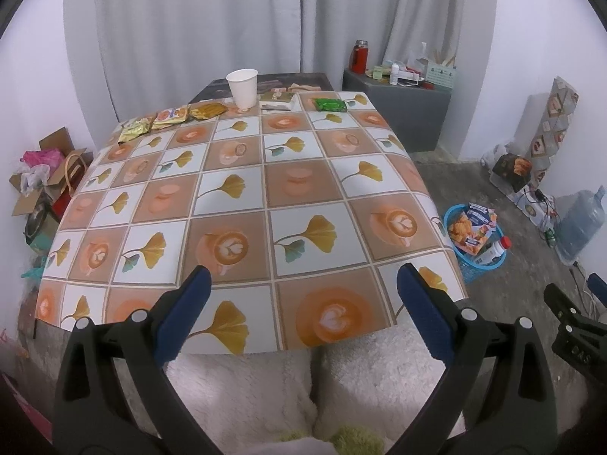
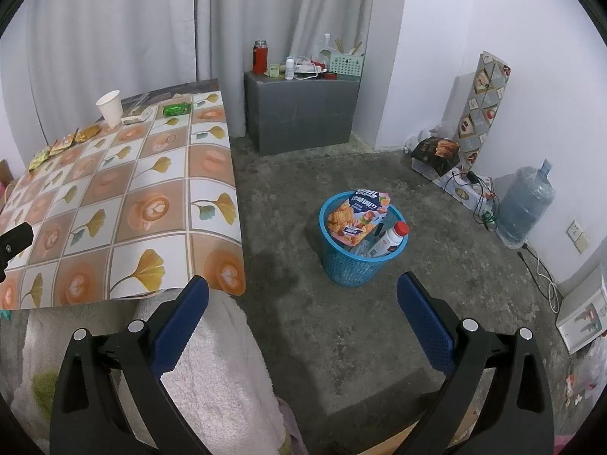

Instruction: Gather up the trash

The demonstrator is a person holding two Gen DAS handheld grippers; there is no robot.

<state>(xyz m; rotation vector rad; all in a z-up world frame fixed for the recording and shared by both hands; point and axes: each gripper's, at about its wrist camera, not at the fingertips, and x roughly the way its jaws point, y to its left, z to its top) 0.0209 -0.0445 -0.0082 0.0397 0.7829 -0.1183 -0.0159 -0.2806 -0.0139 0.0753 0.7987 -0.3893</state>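
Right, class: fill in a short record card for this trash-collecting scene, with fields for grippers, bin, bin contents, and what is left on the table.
left gripper: jaws open, empty, over near table edge
right gripper: jaws open, empty, facing the floor by the basket
bin: blue plastic basket on the floor beside the table
bin contents: snack bag, white bottle with red cap
left on table: paper cup, green packet, yellow snack packets, all at far edge

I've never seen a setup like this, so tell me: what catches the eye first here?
The table, under a bright cloth of coffee cups and ginkgo leaves, with a white paper cup and snack wrappers along its far edge. On the floor to its right stands a blue basket already holding a snack bag and a bottle.
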